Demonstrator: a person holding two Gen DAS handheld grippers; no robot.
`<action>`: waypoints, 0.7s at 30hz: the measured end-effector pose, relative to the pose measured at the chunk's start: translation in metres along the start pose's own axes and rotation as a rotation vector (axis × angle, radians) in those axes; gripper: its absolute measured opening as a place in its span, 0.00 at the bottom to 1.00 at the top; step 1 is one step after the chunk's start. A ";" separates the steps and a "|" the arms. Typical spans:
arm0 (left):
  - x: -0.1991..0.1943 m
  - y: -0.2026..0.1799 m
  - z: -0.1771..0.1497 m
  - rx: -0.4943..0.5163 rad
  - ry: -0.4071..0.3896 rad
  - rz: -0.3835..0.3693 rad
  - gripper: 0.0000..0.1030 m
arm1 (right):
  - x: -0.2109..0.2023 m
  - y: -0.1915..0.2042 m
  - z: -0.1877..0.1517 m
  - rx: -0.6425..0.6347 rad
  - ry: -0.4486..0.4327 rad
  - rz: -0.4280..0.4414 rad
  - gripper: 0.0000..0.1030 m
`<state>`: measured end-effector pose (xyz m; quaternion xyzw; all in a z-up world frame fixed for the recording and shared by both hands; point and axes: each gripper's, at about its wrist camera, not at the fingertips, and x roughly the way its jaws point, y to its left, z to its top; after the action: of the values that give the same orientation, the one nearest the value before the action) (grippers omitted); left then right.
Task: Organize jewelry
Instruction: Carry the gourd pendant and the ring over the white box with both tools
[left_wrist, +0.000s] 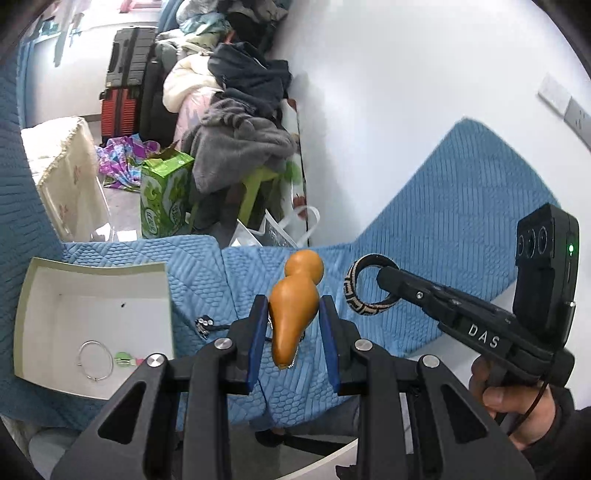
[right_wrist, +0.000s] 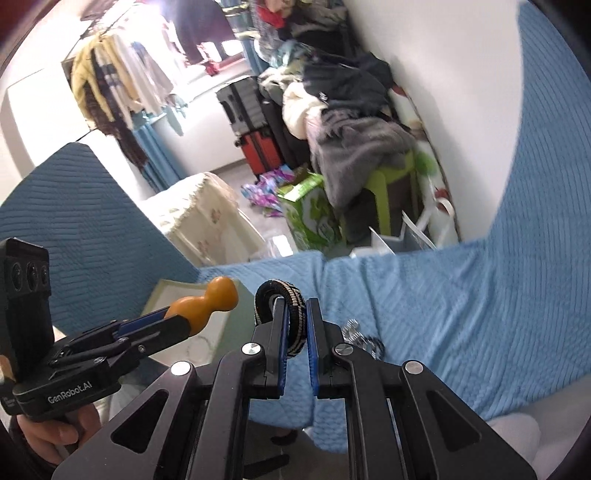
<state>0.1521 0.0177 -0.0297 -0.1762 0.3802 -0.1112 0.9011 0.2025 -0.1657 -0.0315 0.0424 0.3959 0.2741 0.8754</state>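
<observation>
My left gripper (left_wrist: 294, 314) is shut on an orange gourd-shaped pendant (left_wrist: 295, 306), held above the blue quilted cloth (left_wrist: 443, 221); its chain hangs below. The same gourd (right_wrist: 207, 301) shows at the left in the right wrist view. My right gripper (right_wrist: 297, 321) is shut on a black-and-beige woven bangle (right_wrist: 291, 314), which stands on edge between the blue pads. The bangle (left_wrist: 364, 291) appears in the left wrist view with the right gripper (left_wrist: 388, 275) clamped on its rim. A white open box (left_wrist: 92, 325) at the left holds a thin silver bangle (left_wrist: 95, 360) and a small green piece (left_wrist: 123, 358).
A dark beaded item (left_wrist: 205, 325) lies on the cloth between the box and the gourd; it appears as a sparkly piece (right_wrist: 360, 338) in the right wrist view. Beyond the cloth's edge stand a green carton (left_wrist: 162, 192), a green stool with piled clothes (left_wrist: 236, 122) and suitcases (left_wrist: 125, 85).
</observation>
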 end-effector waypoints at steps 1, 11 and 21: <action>-0.004 0.004 0.002 -0.009 -0.008 0.006 0.28 | 0.002 0.007 0.003 -0.014 -0.001 0.007 0.07; -0.033 0.054 0.003 -0.073 -0.060 0.108 0.28 | 0.036 0.059 0.009 -0.101 0.044 0.077 0.07; -0.022 0.125 -0.016 -0.154 -0.004 0.185 0.28 | 0.102 0.105 -0.009 -0.163 0.163 0.115 0.07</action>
<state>0.1335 0.1350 -0.0763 -0.2094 0.4004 0.0023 0.8921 0.2041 -0.0259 -0.0749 -0.0287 0.4390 0.3574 0.8238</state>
